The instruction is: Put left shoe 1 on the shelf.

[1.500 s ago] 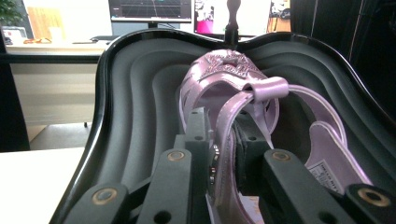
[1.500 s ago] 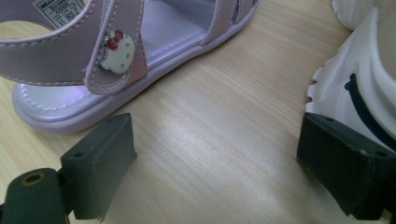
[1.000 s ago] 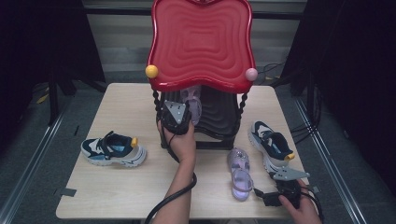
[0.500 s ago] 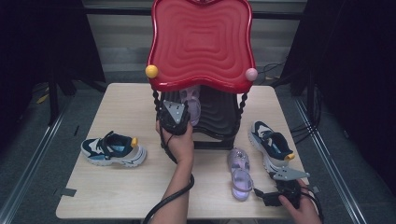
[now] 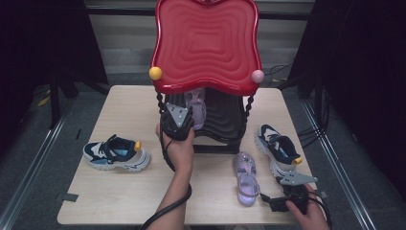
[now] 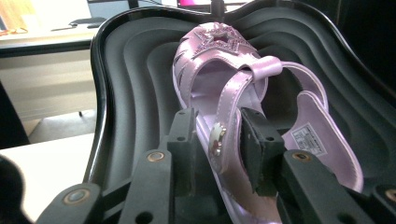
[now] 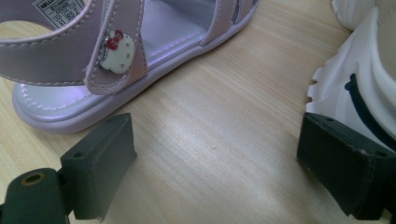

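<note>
On lower black shelf of rack (image 5: 225, 120), under red wavy top: one lilac sandal (image 6: 243, 93), toe pointing to rack's back, long axis front-to-back. Counts: two sandals, two sneakers, one rack. Second sandal (image 5: 246, 177) in front of rack; sneaker (image 5: 116, 153) left of rack, sneaker (image 5: 279, 149) right. Sandal glossy, star-studded toe. Left gripper (image 6: 217, 140) jaws just been opening, strap between, pads clear. Right gripper (image 7: 215, 172) spread wide, empty.

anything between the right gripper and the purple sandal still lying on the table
Nothing visible. The right gripper sits open on the table just beside the purple sandal, with bare wood between its jaws and the sandal's heel. The blue and white sneaker lies off to its other side, not in the path.
</note>
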A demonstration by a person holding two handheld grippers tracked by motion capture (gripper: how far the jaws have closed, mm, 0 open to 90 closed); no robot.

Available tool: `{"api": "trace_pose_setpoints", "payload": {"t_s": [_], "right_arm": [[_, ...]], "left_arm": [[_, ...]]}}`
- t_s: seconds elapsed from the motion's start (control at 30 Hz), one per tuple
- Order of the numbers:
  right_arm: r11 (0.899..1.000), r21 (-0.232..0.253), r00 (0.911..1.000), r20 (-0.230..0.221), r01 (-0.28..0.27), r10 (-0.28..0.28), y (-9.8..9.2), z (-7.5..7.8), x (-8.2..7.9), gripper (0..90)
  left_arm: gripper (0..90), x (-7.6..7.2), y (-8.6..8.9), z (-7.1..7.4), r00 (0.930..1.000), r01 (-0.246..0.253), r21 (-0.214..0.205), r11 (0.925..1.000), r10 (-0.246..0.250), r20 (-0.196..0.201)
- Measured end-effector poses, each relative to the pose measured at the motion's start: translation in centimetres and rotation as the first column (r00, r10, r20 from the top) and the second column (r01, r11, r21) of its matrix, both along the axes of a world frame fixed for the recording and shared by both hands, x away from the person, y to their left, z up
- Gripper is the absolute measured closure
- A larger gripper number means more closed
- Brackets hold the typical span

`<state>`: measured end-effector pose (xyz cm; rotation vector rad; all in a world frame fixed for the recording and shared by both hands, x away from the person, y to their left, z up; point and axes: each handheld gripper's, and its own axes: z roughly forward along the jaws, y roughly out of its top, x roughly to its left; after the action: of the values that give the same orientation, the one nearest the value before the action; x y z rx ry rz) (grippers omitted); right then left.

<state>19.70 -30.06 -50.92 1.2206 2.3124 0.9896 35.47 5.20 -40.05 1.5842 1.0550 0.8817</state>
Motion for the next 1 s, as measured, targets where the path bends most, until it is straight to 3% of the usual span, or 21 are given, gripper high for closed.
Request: {"api": "trace_pose_setpoints", "payload": {"t_s": [0.3,0.5,0.57,0.63,0.83,0.87,1.0], "right_arm": [[1.0,0.001,1.0,-0.001,0.001,-0.001,0.0,0.0,0.0,10.6],[1.0,0.001,1.0,-0.001,0.001,-0.001,0.0,0.0,0.0,10.6],[1.0,0.0,1.0,-0.001,0.002,-0.002,0.0,0.0,0.0,10.7],[1.0,0.001,1.0,-0.001,0.001,-0.001,0.0,0.0,0.0,10.6],[1.0,0.001,1.0,-0.002,0.002,-0.002,0.0,0.0,0.0,10.6],[1.0,0.0,1.0,-0.001,0.002,-0.002,0.0,0.0,0.0,10.6],[1.0,0.001,1.0,-0.001,0.0,0.0,0.0,0.0,0.0,10.6]], "left_arm": [[61.4,-1.3,0.9,0.6,0.9948,0.092,-0.006,0.9958,-0.092,-0.045],[57.3,-2.0,1.7,1.1,0.9854,0.149,-0.024,0.9886,-0.15,-0.08],[54.8,-2.2,2.1,1.3,0.9831,0.161,0.0,0.987,-0.16,-0.089],[53.4,-2.5,2.3,1.3,0.98,0.174,-0.004,0.9848,-0.173,-0.098],[47.2,-3.0,3.0,0.9,0.9588,0.244,-0.018,0.9695,-0.244,-0.145],[46.5,-3.1,3.1,0.9,0.9571,0.242,-0.032,0.9696,-0.244,-0.156],[43.2,-3.4,3.7,0.8,0.9474,0.272,-0.014,0.9621,-0.271,-0.171]]}}
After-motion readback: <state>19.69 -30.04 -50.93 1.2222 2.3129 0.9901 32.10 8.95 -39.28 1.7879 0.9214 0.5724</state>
